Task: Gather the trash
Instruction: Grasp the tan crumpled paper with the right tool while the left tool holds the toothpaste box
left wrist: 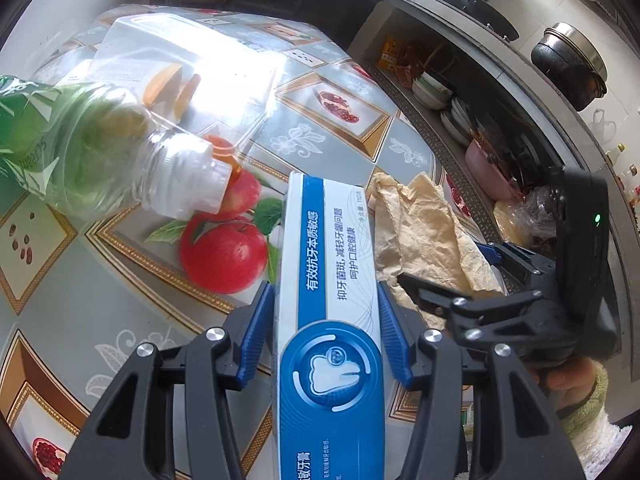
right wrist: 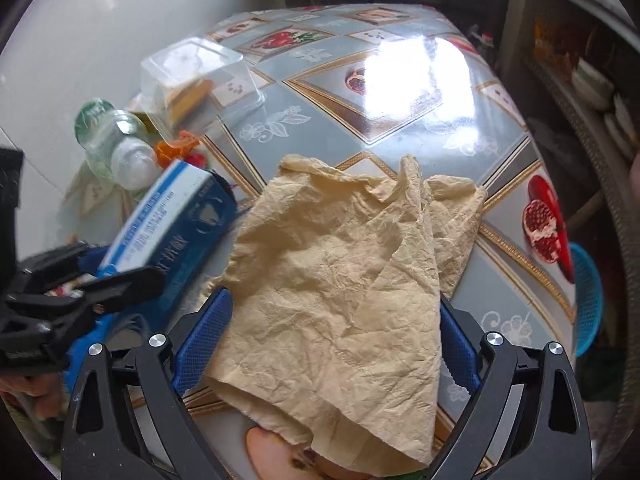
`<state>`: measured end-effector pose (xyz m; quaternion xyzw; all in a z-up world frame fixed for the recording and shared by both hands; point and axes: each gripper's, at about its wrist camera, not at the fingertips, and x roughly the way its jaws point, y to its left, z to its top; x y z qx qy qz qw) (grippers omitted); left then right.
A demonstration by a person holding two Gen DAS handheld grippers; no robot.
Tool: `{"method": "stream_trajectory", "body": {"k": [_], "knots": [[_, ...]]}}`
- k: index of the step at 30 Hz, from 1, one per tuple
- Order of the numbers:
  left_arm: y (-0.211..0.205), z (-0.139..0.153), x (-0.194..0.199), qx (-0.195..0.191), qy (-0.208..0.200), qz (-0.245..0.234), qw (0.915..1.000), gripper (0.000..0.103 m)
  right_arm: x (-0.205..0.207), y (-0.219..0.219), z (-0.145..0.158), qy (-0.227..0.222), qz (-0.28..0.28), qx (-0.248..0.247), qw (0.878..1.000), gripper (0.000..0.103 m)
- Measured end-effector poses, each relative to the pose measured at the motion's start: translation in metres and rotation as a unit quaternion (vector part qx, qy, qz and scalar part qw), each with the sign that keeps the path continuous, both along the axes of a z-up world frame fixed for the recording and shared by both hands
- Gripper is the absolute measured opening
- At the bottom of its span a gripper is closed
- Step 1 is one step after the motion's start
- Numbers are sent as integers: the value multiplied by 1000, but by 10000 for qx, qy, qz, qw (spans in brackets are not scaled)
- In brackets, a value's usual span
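My left gripper [left wrist: 324, 288] is shut on a blue and white toothpaste box [left wrist: 332, 240], its blue pads pressing both long sides. The box points out over the table, beside a crumpled beige paper towel [left wrist: 416, 232]. In the right wrist view the towel [right wrist: 340, 272] lies flat on the table between the wide-apart fingers of my right gripper [right wrist: 334, 298], which is open. The box [right wrist: 172, 216] shows there at the left, tilted. A green-labelled plastic bottle [left wrist: 80, 148] lies on its side further left. Behind it sits a clear plastic container [left wrist: 172, 68].
The table [left wrist: 320, 128] has a glossy fruit-print cover. A small orange piece [right wrist: 176, 148] lies by the bottle's neck. A shelf with stacked bowls [left wrist: 436, 92] runs along the right, with a dark pot [left wrist: 568, 64] above. A blue basket [right wrist: 588, 300] stands beyond the table's right edge.
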<state>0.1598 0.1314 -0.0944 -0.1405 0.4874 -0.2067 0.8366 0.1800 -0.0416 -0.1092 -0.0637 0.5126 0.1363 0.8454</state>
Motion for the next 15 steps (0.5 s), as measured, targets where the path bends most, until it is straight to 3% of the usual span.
{"method": "stream_trajectory", "body": {"k": [4,15], "knots": [[-1,0,1,8,41,5,10000,50,-2,-1,-1,-44,-49,-126,9999,88],[-11,2,2,332,-17,-30,9994,51,-9,-19,7,-78,-495,-161,9986,52]]}}
